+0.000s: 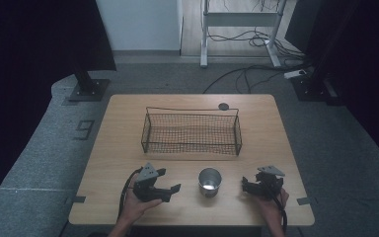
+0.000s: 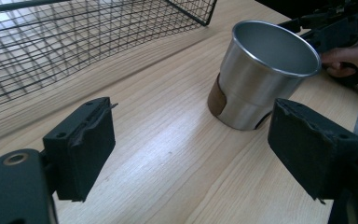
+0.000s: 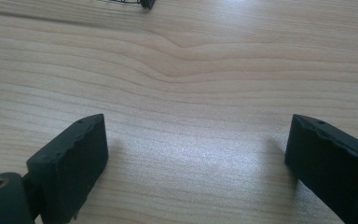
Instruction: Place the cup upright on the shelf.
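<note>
A shiny steel cup [image 1: 209, 181] stands upright and empty near the table's front edge, between my two grippers. In the left gripper view the cup [image 2: 261, 79] has a brown band low on its side and stands just beyond the right jaw. My left gripper [image 1: 170, 180] lies to the cup's left and points at it, open, with only bare wood between its pads [image 2: 191, 144]. My right gripper [image 1: 245, 185] rests to the cup's right, open over bare tabletop [image 3: 196, 158]. A black wire basket [image 1: 192, 114] stands empty behind the cup, at mid-table.
The wooden table [image 1: 123, 148] carries a small black disc [image 1: 223, 106] by its far edge. The basket's mesh [image 2: 74, 42] rises at the upper left of the left gripper view. Stand bases and cables [image 1: 246, 74] lie on the floor beyond the table.
</note>
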`<state>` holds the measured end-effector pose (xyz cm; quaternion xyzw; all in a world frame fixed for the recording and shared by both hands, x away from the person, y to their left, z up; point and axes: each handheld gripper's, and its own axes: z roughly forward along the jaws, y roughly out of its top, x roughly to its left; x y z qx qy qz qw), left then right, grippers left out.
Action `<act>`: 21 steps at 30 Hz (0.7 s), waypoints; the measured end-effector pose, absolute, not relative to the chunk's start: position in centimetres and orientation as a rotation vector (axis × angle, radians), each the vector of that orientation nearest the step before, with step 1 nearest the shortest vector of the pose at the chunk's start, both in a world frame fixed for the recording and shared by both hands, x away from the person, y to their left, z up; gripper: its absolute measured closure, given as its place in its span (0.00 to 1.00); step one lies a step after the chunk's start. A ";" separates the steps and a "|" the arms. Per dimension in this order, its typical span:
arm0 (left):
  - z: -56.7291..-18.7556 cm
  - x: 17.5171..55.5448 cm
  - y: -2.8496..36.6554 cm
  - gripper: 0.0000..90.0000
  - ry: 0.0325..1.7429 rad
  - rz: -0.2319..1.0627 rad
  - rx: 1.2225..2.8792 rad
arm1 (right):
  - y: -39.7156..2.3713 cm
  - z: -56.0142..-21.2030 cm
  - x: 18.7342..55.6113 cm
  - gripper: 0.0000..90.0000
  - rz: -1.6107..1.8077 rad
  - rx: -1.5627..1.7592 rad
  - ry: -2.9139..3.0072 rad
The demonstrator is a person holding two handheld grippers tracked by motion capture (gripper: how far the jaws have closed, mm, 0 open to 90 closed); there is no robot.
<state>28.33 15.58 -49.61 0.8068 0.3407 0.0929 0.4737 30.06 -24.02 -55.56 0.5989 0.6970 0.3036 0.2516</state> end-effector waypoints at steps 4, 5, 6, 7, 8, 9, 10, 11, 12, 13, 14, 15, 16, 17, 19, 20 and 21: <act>-49.4 28.4 14.9 0.16 0.826 0.227 1.973 | -24.0 -55.6 30.0 0.07 0.826 1.630 1.895; -49.3 28.5 14.7 0.16 0.822 0.223 1.971 | -24.0 -55.6 30.0 0.07 0.826 1.630 1.894; -49.2 28.6 14.4 0.16 0.818 0.216 1.972 | -24.1 -55.6 30.0 0.07 0.827 1.628 1.894; -49.2 28.6 14.4 0.16 0.818 0.216 1.972 | -24.1 -55.6 30.0 0.07 0.827 1.628 1.894; -49.2 28.7 14.0 0.16 0.814 0.208 1.974 | -24.1 -55.6 30.0 0.07 0.827 1.628 1.894; -49.2 28.7 14.0 0.15 0.814 0.208 1.974 | -24.1 -55.6 30.0 0.07 0.827 1.628 1.894; -49.2 28.8 13.8 0.15 0.810 0.208 1.977 | -24.1 -55.6 30.0 0.07 0.827 1.628 1.894; -49.2 28.9 13.4 0.15 0.803 0.205 1.982 | -24.1 -55.6 30.0 0.07 0.827 1.628 1.894; -49.2 28.9 13.4 0.15 0.803 0.205 1.982 | -24.1 -55.6 30.0 0.07 0.827 1.628 1.894; -49.2 29.0 13.2 0.14 0.800 0.204 1.985 | -24.1 -55.6 30.0 0.07 0.827 1.629 1.893; -49.2 29.1 12.9 0.14 0.797 0.201 1.986 | -24.1 -55.6 30.0 0.07 0.827 1.629 1.893; -49.3 29.1 12.8 0.14 0.795 0.198 1.990 | -24.1 -55.6 30.0 0.07 0.826 1.629 1.891; -49.3 29.2 12.6 0.14 0.793 0.195 1.992 | -24.1 -55.6 30.0 0.07 0.826 1.629 1.891; -49.3 29.2 12.4 0.14 0.791 0.193 1.995 | -24.1 -55.6 30.0 0.07 0.826 1.631 1.889; -49.4 29.3 12.1 0.13 0.790 0.186 1.997 | -24.1 -55.6 30.0 0.07 0.826 1.631 1.888; -49.4 29.3 11.9 0.13 0.789 0.183 1.999 | -24.1 -55.6 30.0 0.07 0.826 1.631 1.888; -49.4 29.4 11.8 0.13 0.790 0.181 2.001 | -24.1 -55.6 30.0 0.07 0.826 1.631 1.888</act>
